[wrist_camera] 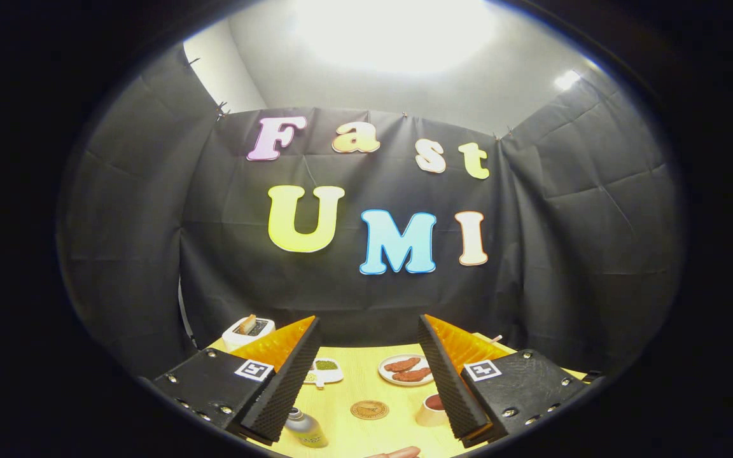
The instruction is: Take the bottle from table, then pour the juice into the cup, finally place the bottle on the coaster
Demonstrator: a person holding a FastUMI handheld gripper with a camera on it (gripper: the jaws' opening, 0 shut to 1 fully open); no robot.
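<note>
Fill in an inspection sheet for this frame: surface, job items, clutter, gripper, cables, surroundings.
Surface: yellow table.
Job's things: bottle upright by the left finger; coaster bare, between the fingers; cup by the right finger.
Clutter: plate of sausages, small dish of greens, white toaster, a sausage at the near edge.
Gripper: gripper open, fingers wide apart, holding nothing, above the table.
Cables: nothing seen.
Surroundings: black cloth wall, bright ceiling light.

The gripper (369,375) hangs level with its two fingers (287,375) spread wide apart, nothing clasped between them.
</note>
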